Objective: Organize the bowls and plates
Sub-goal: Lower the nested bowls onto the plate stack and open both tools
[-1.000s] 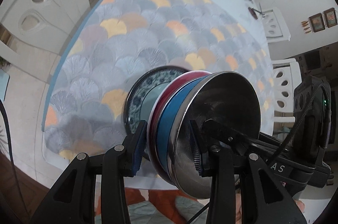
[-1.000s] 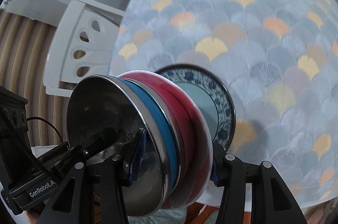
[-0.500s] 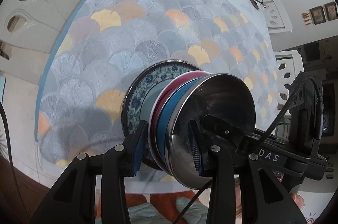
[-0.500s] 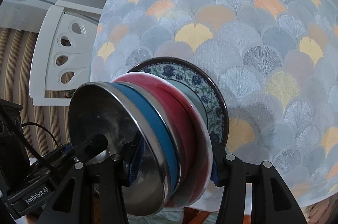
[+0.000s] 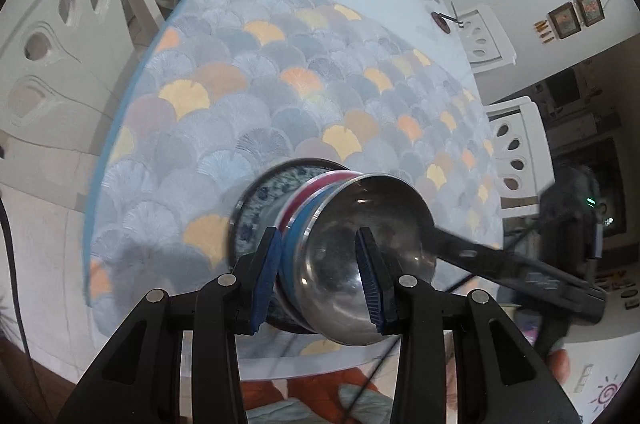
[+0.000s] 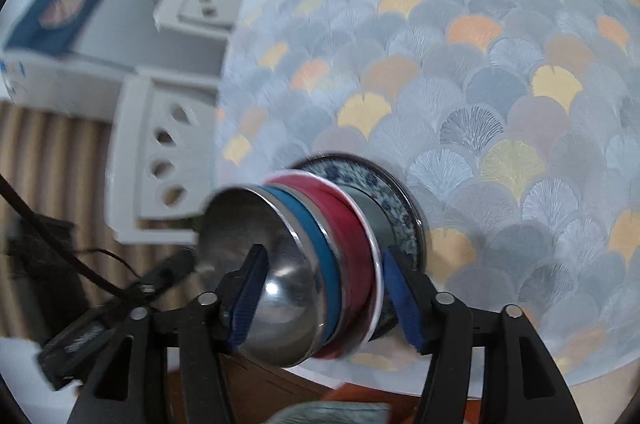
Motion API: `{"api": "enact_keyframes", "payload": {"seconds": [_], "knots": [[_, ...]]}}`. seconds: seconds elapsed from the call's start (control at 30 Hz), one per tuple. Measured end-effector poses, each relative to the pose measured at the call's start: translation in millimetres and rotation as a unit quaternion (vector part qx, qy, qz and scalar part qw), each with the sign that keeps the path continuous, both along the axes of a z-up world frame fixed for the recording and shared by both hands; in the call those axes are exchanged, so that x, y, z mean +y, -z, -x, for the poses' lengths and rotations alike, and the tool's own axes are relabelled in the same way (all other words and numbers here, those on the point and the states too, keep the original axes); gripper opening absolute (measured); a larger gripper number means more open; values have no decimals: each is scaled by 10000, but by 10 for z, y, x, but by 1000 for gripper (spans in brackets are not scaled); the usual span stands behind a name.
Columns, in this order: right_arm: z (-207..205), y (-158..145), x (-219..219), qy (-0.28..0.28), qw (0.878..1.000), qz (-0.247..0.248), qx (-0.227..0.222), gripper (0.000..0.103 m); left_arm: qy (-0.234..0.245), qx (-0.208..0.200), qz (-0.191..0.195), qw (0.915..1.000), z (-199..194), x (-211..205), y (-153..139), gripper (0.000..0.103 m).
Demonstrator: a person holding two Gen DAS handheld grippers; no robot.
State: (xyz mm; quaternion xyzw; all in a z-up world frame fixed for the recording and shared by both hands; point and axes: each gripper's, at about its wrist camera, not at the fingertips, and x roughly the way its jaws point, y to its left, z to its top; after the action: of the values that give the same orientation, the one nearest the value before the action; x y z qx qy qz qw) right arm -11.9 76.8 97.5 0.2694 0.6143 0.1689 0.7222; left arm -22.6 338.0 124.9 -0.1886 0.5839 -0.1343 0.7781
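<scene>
the left gripper (image 5: 318,274) pinches the nested bowls (image 5: 340,248) on the patterned plate (image 5: 250,212) near the surface (image 5: 240,104) edge; stacking looks done. the right gripper (image 6: 320,298) is spreading, bowls between its jaws.

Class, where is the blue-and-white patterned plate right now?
In both wrist views, the blue-and-white patterned plate lies under the stacked bowls near the table's front edge.

Tablecloth (image 5: 248,112) lies bare beyond the stacked dishes (image 5: 320,224).
</scene>
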Motion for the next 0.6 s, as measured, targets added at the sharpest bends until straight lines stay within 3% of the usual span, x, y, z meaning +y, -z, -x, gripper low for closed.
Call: {"api": "enact_keyframes", "payload": {"seconds": [0.1, 0.27, 0.4, 0.6], "knots": [[121, -218, -102, 209, 9986, -350, -346, 60, -192, -237, -13, 9995, -10, 136, -135, 34], [351, -705, -117, 287, 9925, -287, -1156, 61, -297, -755, 120, 9966, 1, 290, -472, 34], [544, -1026, 6, 148, 9860, 111, -1654, 63, -161, -1022, 103, 9946, 50, 249, -648, 35], [869, -1184, 205, -169, 9748, 764, -2089, 63, 84, -1214, 128, 9925, 141, 86, -731, 35]]}}
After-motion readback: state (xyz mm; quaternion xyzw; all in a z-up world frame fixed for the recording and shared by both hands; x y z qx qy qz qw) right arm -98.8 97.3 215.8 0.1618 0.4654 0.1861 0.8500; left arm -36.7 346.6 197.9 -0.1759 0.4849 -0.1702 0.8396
